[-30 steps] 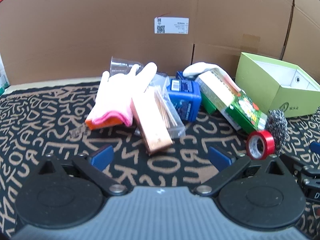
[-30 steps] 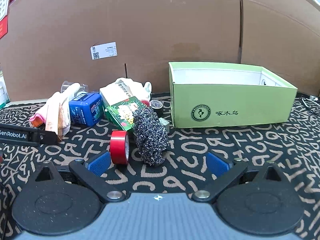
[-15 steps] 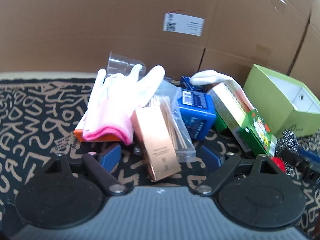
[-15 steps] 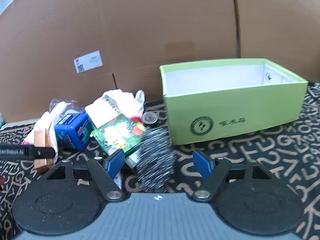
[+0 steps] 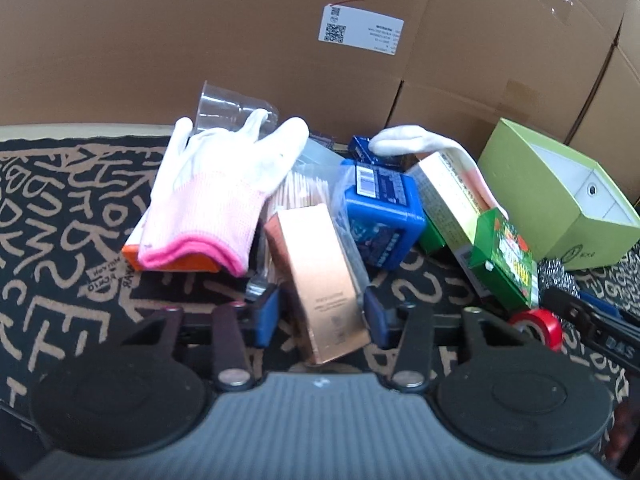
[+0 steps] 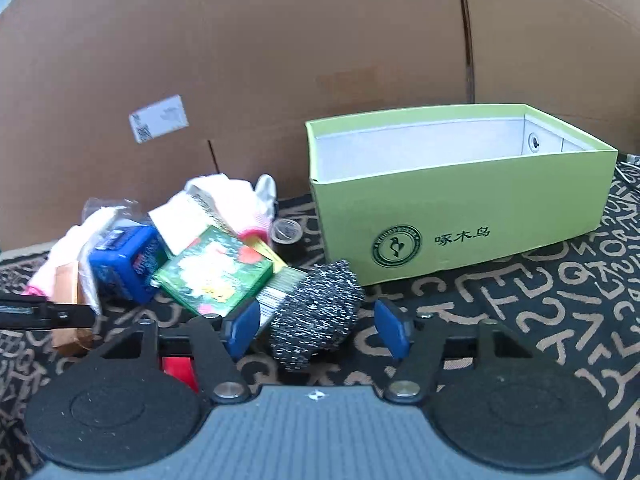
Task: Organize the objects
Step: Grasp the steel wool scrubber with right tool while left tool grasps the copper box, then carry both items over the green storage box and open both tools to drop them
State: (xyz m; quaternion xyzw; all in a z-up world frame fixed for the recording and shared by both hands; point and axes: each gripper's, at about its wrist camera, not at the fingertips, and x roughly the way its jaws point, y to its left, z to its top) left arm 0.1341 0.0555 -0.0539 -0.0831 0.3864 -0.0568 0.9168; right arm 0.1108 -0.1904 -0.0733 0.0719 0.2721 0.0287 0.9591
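A copper-coloured carton (image 5: pixel 320 280) lies on the patterned rug between the blue pads of my left gripper (image 5: pixel 320 314). The jaws are closing; a sliver of rug still shows beside the left pad. A steel-wool scourer (image 6: pixel 316 312) sits between the pads of my right gripper (image 6: pixel 316 328), whose jaws are also closing, with small gaps on both sides. The open light-green box (image 6: pixel 460 232) stands behind and to the right of the scourer. A red tape roll (image 6: pixel 176 368) lies under the right gripper's left finger.
The pile holds a white-and-pink glove (image 5: pixel 216 192), a clear cup (image 5: pixel 232 108), a bag of toothpicks (image 5: pixel 304 192), a blue box (image 5: pixel 380 216) and a green packet (image 5: pixel 492 248). A small tape roll (image 6: pixel 286 232) lies by the green box. Cardboard walls (image 6: pixel 320 60) close the back.
Both grippers moved forward into the pile and their jaws narrowed. The copper carton now lies between the left pads and the scourer between the right pads.
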